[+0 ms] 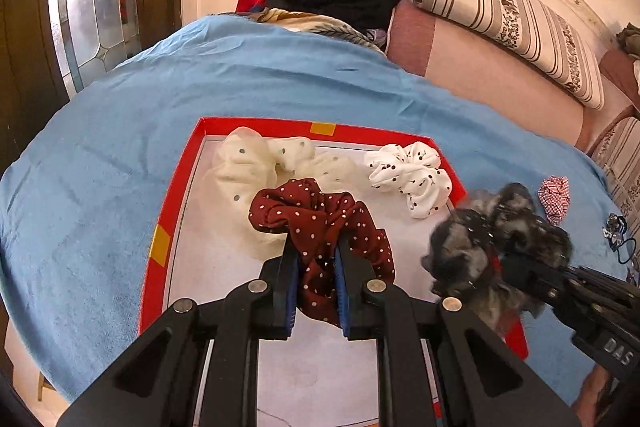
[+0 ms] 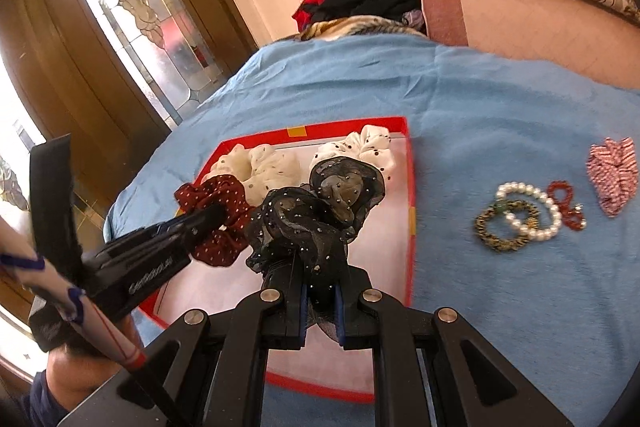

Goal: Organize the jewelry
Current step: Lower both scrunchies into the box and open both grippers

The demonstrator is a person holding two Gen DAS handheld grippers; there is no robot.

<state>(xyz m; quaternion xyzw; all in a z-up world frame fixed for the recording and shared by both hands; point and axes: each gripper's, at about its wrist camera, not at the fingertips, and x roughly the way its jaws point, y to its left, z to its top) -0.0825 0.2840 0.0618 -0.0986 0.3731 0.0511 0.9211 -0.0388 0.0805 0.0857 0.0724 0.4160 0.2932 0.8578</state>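
While both grippers carry scrunchies over the red tray (image 1: 170, 203), sorting is partway done.
Left wrist view: left gripper (image 1: 316, 259) fingers clamped on the maroon scrunchie (image 1: 316, 215) above the tray, two white scrunchies (image 1: 408, 175) already inside. Right wrist view: right gripper (image 2: 320, 287) fingers clamped on the black scrunchie (image 2: 312, 215); bracelets (image 2: 520, 217) and striped scrunchie (image 2: 612, 175) wait on the blue cover (image 2: 500, 131).

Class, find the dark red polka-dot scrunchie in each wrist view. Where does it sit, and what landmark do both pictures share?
Left wrist view: dark red scrunchie at centre, clamped in the left hand-held gripper.
Right wrist view: left of centre, beside the black scrunchie.
Shared landmark: the red tray.
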